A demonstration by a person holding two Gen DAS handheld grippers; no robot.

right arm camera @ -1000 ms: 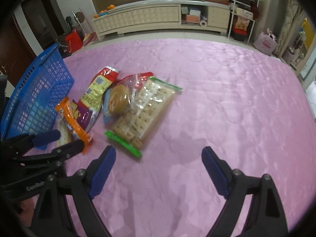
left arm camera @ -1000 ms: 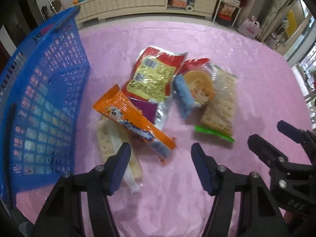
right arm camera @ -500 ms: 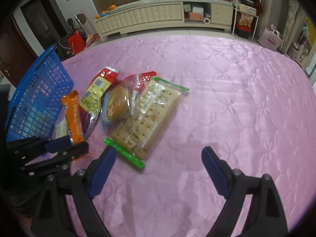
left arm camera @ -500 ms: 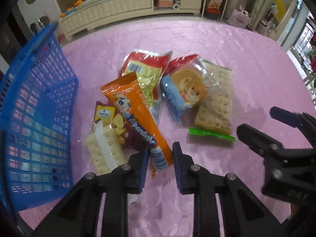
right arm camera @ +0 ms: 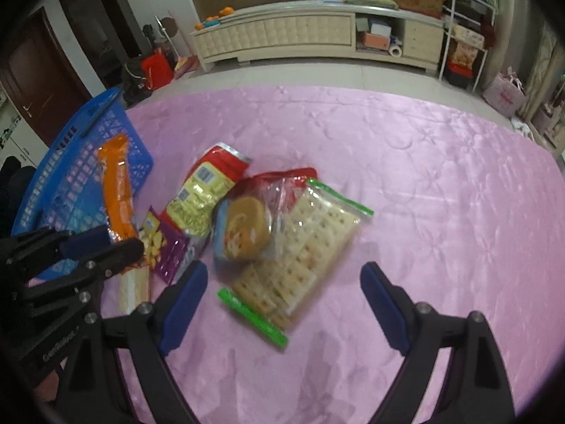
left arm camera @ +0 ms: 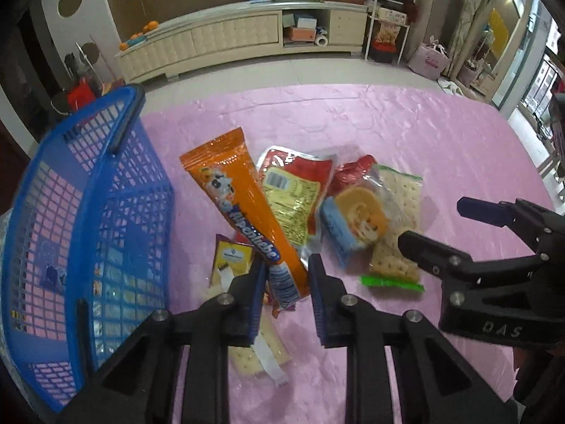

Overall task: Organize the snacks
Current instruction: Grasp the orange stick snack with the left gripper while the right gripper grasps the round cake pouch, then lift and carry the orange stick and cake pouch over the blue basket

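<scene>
I had the left gripper (left arm camera: 285, 275) clamped on the lower end of the orange snack packet (left arm camera: 243, 208), jaws pinched tight on its crimped seal, with the packet raised and tilted up off the pile, its far end leaning toward the blue basket (left arm camera: 88, 212). From the right wrist view that same packet stood almost upright in front of the basket's mesh wall. The right gripper (right arm camera: 282, 304) hung with its jaws spread wide and gripping nothing, just short of the cracker bag (right arm camera: 303, 247) with the green zip strip. On the pink counter (left arm camera: 441, 141) the rest lay heaped together: the red and yellow pouch (left arm camera: 293, 190), the round cake in its clear wrapper (left arm camera: 353, 219) lying on the crackers, a small purple sachet (right arm camera: 169, 247), and a pale cracker strip (left arm camera: 254, 353) under my left jaws. I judged the step in hand to be the first carry, with the basket just to the left of the pile. The next move called for swinging the packet left over the rim and letting go only once it was clear of the basket's black handle (left arm camera: 127, 120).
</scene>
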